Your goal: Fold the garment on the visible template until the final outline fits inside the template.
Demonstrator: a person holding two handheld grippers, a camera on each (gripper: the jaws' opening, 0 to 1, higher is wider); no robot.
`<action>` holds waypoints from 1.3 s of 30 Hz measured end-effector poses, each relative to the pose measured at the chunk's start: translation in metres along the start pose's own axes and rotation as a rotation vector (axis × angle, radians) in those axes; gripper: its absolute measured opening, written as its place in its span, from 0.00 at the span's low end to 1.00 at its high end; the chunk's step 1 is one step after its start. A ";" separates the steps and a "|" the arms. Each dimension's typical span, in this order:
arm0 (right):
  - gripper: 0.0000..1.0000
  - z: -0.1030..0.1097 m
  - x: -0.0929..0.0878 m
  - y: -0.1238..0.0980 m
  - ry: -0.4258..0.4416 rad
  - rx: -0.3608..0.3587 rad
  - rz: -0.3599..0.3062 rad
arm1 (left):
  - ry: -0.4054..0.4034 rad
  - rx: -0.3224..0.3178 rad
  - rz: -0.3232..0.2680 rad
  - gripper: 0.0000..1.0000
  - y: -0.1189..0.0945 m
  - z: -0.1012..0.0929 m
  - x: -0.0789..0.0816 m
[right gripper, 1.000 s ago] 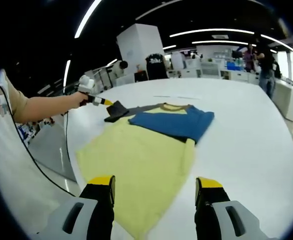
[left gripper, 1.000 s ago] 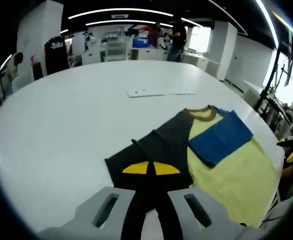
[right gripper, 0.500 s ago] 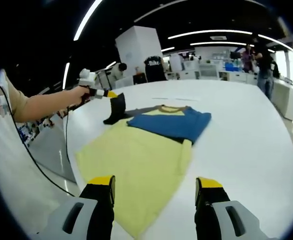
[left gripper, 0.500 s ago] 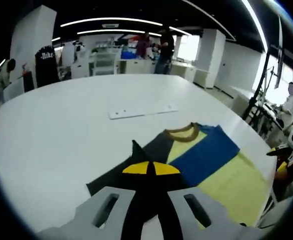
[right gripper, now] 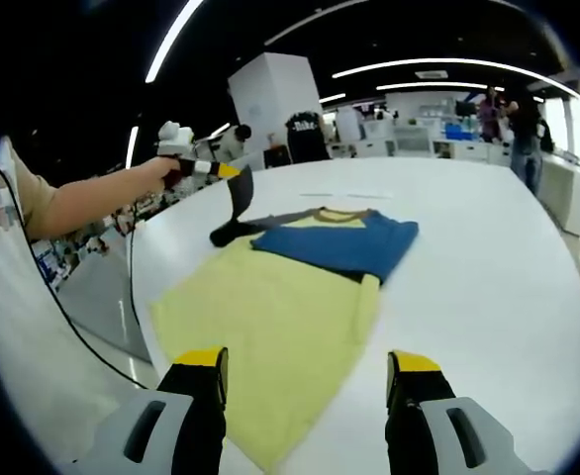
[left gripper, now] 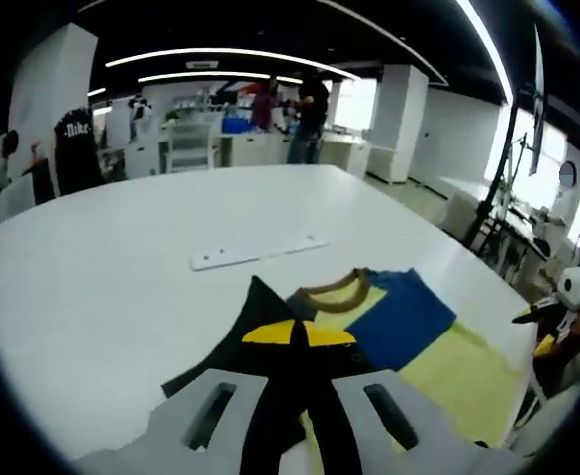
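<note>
Tabletop (left gripper: 102,267): the wide white round surface you work on; it carries the garment and a thin white strip, and its near edge curves past you in the right gripper view.
Garment (right gripper: 270,307): a T-shirt with a pale yellow body, lying flat on the tabletop straight ahead of your right gripper. A blue sleeve (right gripper: 344,242) is folded across its upper part, and a brown collar (right gripper: 322,212) sits at the far end. In the left gripper view the same yellow and blue panels lie just beyond your jaws.
Dark sleeve (right gripper: 237,203): the black part of the garment on your left side. Its tip is lifted clear of the tabletop and hangs from your left gripper, while its lower end rests beside the blue sleeve.
White strip (left gripper: 258,251): a long flat piece lying on the tabletop beyond the collar, apart from the garment.
Left gripper (left gripper: 299,333): your jaws are pressed together on the dark sleeve, yellow tips meeting with the black cloth running down between them. In the right gripper view you hold it raised above the garment's left edge.
Right gripper (right gripper: 308,364): your jaws stand wide apart with nothing between them, hovering over the near hem of the yellow body.
Background: people stand at benches far behind the tabletop.
</note>
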State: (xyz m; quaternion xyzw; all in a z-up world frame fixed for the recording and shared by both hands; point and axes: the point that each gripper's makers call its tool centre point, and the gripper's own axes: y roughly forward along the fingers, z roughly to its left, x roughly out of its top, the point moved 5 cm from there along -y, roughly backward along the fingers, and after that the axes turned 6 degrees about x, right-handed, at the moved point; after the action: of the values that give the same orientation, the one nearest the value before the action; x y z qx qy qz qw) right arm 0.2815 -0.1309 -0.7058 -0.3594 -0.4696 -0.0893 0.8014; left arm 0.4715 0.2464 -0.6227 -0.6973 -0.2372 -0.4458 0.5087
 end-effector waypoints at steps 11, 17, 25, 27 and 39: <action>0.63 -0.001 -0.001 -0.005 0.003 -0.006 -0.008 | 0.035 -0.079 -0.034 0.00 0.012 -0.037 0.025; 0.63 -0.001 -0.003 -0.008 0.006 -0.010 -0.009 | 0.044 -0.119 -0.054 0.00 0.018 -0.057 0.038; 0.63 -0.001 -0.006 -0.011 0.011 -0.013 -0.013 | 0.061 -0.150 -0.064 0.00 0.026 -0.076 0.050; 0.63 -0.001 -0.007 -0.011 0.013 -0.014 -0.014 | 0.068 -0.159 -0.066 0.00 0.027 -0.081 0.054; 0.63 -0.002 -0.010 -0.012 0.020 -0.014 -0.017 | 0.096 -0.202 -0.083 0.00 0.038 -0.107 0.072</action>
State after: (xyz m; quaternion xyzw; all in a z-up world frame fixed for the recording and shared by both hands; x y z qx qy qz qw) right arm 0.2715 -0.1431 -0.7091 -0.3602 -0.4640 -0.1028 0.8027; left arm 0.4959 0.1252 -0.5700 -0.7125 -0.1949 -0.5209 0.4278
